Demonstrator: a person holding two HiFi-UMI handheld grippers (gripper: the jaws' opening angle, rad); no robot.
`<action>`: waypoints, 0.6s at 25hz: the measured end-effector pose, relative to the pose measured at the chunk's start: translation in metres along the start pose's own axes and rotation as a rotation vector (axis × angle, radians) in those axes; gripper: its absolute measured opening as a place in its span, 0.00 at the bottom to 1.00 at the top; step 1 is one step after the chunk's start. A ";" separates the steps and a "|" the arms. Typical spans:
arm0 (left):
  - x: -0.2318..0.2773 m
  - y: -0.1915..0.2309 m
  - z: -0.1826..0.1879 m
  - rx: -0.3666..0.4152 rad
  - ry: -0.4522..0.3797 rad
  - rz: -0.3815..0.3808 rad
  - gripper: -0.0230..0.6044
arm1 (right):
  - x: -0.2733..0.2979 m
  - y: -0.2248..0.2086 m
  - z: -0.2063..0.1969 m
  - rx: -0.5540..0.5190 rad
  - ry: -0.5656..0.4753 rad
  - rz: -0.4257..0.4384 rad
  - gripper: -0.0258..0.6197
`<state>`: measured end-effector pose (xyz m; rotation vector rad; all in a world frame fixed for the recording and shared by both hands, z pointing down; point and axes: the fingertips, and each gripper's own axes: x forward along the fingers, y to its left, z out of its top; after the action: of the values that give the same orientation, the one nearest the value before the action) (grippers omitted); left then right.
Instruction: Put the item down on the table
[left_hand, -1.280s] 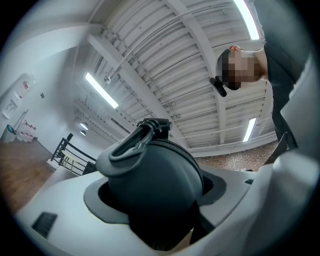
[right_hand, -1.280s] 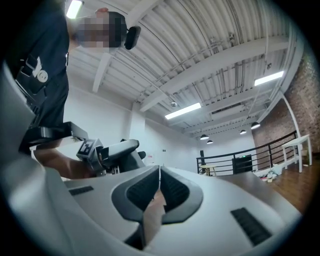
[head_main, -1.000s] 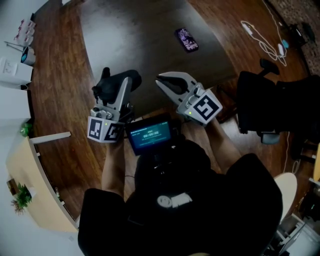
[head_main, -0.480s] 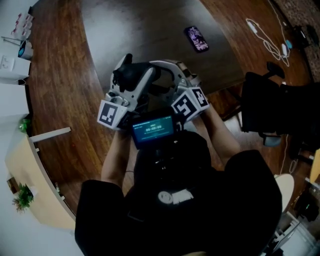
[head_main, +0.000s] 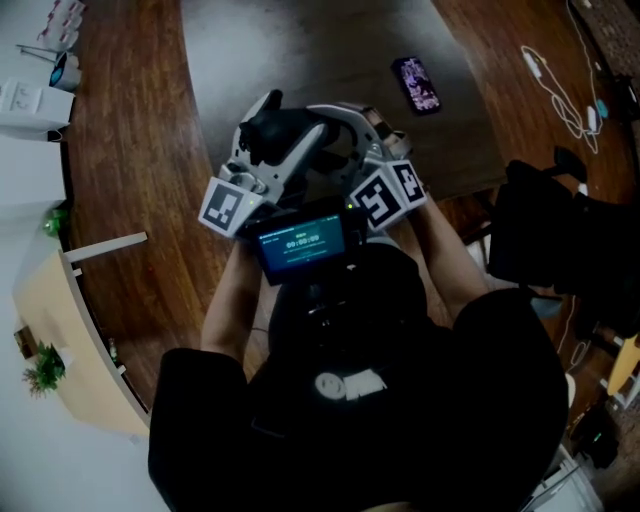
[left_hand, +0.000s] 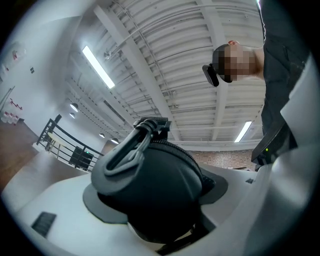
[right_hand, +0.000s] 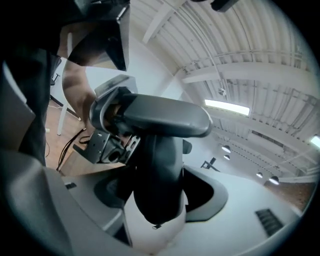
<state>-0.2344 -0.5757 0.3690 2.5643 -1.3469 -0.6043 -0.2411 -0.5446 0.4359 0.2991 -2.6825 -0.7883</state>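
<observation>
The item is a black rounded zip case (head_main: 274, 132) with a clip loop (left_hand: 126, 150) on top. It is held in the air over the near edge of the dark table (head_main: 300, 45). My left gripper (head_main: 262, 120) grips the case (left_hand: 150, 185) across its width, and its jaws are just starting to open. My right gripper (head_main: 320, 125) has come in from the right. Its wide jaws stand on either side of the case (right_hand: 157, 175), seen edge-on, with a gap on each side, and they are closing.
A phone (head_main: 417, 84) lies on the table at the far right. White cables (head_main: 560, 90) trail on the wooden floor, and a black chair (head_main: 570, 240) stands to the right. A lit screen (head_main: 300, 242) sits at my chest, just below the grippers.
My right gripper was shut and apart from the left. It has opened and swung left around the case. Both grippers have drawn together and moved slightly away from my body.
</observation>
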 end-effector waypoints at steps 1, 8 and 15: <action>0.011 0.009 0.001 -0.013 0.008 -0.001 0.61 | 0.003 -0.013 -0.005 0.004 -0.006 0.000 0.53; 0.041 0.030 -0.003 -0.080 0.041 -0.044 0.62 | 0.007 -0.048 -0.021 0.032 -0.030 -0.006 0.52; 0.047 0.043 -0.015 -0.073 0.095 -0.066 0.64 | 0.004 -0.061 -0.041 0.018 -0.006 0.008 0.52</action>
<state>-0.2360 -0.6394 0.3840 2.5526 -1.1922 -0.5259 -0.2228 -0.6163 0.4357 0.2909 -2.6964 -0.7643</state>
